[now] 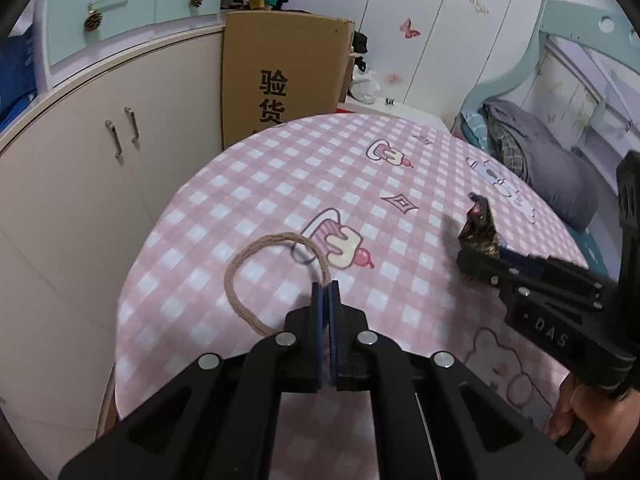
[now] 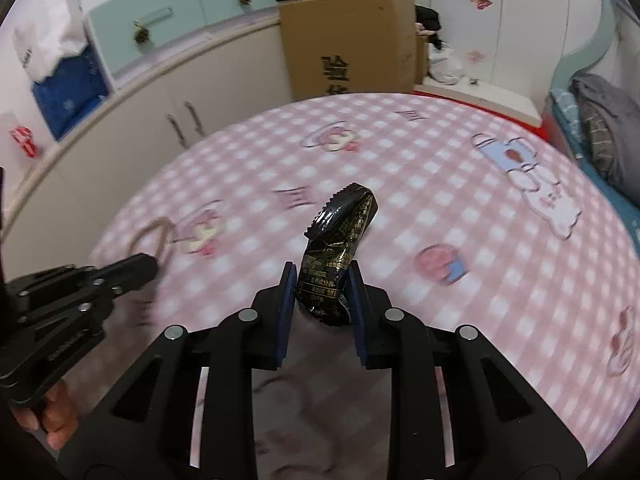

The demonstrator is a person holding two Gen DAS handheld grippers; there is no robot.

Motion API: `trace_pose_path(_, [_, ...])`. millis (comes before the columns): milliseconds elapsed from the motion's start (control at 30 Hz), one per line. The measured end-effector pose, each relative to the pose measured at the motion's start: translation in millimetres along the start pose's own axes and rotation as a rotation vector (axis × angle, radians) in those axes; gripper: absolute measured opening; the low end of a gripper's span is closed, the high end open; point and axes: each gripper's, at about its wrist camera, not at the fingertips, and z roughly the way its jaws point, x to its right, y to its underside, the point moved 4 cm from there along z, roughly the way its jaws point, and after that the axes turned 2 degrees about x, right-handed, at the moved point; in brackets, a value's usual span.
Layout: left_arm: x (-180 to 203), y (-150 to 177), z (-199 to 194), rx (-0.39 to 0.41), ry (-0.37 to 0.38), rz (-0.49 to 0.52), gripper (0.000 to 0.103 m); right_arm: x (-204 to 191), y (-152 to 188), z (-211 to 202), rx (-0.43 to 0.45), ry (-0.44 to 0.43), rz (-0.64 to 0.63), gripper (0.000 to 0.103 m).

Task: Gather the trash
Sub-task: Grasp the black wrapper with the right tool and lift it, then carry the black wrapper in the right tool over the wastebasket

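Observation:
My left gripper [image 1: 326, 286] is shut on a loop of tan string [image 1: 240, 264], which hangs in an arc over the pink checked table [image 1: 280, 184]. My right gripper [image 2: 320, 272] is shut on a black and gold foil wrapper [image 2: 340, 240], which stands up between the blue pads [image 2: 286, 292] above the table [image 2: 440, 168]. The right gripper with the wrapper [image 1: 480, 228] shows at the right of the left wrist view. The left gripper [image 2: 148, 266] with the string [image 2: 160, 236] shows at the left of the right wrist view.
A cream cabinet [image 1: 100, 184] runs along the table's left side. A tall cardboard box [image 1: 280, 72] stands behind the table. A bed with grey bedding [image 1: 540, 152] is at the right. White wardrobe doors [image 1: 440, 20] line the back wall.

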Motion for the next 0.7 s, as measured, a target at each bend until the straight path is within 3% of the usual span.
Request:
trace_pose_path(433, [-63, 37, -86, 0.094, 0.026, -0.159, 0.003, -124, 29, -37, 0.020, -0.206, -0.106, 0.025])
trace_pose_path(700, [-136, 68, -133, 0.133, -0.012, -0.274, 0.003, -227, 48, -35, 0.001, -0.311, -0.205, 0.025])
